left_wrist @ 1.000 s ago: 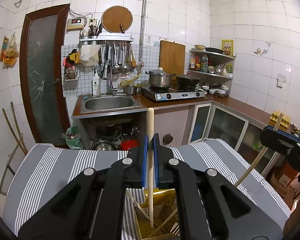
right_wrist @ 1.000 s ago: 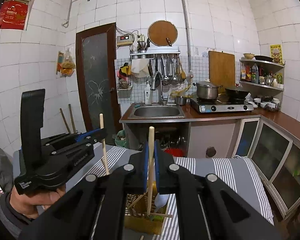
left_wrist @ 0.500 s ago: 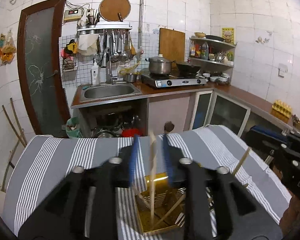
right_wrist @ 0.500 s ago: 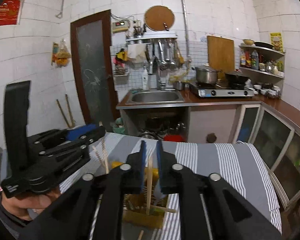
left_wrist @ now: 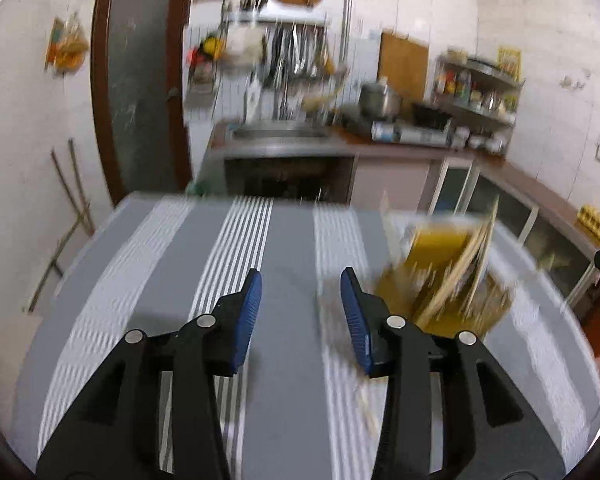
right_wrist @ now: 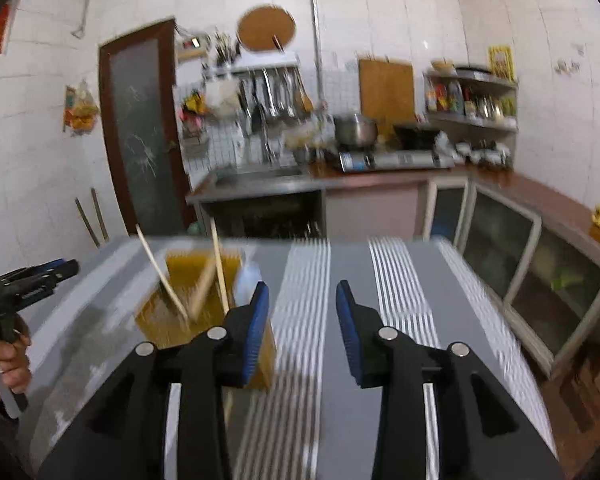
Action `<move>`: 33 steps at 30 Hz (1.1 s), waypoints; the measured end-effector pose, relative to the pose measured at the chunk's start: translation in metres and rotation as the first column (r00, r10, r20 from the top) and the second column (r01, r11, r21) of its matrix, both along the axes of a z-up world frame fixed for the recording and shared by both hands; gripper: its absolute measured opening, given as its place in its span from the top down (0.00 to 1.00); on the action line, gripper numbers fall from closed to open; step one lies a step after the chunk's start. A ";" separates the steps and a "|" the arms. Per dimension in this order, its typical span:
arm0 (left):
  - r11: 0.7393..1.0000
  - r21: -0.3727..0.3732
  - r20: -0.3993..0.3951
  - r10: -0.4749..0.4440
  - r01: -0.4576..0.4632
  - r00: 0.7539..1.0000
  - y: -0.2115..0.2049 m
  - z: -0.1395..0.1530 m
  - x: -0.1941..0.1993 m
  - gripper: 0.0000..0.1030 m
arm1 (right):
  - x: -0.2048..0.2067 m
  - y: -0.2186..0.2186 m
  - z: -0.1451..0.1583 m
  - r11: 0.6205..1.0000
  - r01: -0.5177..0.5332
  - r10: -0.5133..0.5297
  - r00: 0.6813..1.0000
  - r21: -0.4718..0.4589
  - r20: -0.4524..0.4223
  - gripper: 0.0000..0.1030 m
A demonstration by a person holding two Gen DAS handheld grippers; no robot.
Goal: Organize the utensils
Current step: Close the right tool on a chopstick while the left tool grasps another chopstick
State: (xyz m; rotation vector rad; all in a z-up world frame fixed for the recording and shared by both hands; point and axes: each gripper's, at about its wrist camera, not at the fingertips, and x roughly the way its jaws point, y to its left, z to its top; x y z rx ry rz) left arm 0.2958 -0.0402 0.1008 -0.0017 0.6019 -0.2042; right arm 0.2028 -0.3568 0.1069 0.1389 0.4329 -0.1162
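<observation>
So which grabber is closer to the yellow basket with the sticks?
Right. The right gripper has one finger overlapping the yellow basket; the left gripper sits off to its side, a gap between. Both are opening, empty.

Chopsticks [right_wrist: 220,264] in basket [right_wrist: 180,320], on table [right_wrist: 380,360]

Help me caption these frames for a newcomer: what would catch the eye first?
Each view is framed by black fingers with blue pads, the left gripper and right gripper opening with nothing between them. Next comes the yellow utensil basket on the grey striped tablecloth, chopsticks leaning out of it. Behind lies a cluttered, blurred kitchen counter.
</observation>
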 end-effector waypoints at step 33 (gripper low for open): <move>0.981 0.144 -0.383 -0.068 0.132 0.921 -0.085 -0.147 0.013 0.49 | 0.062 0.050 -0.160 0.998 -0.067 0.051 0.877 -0.016 -0.478 0.91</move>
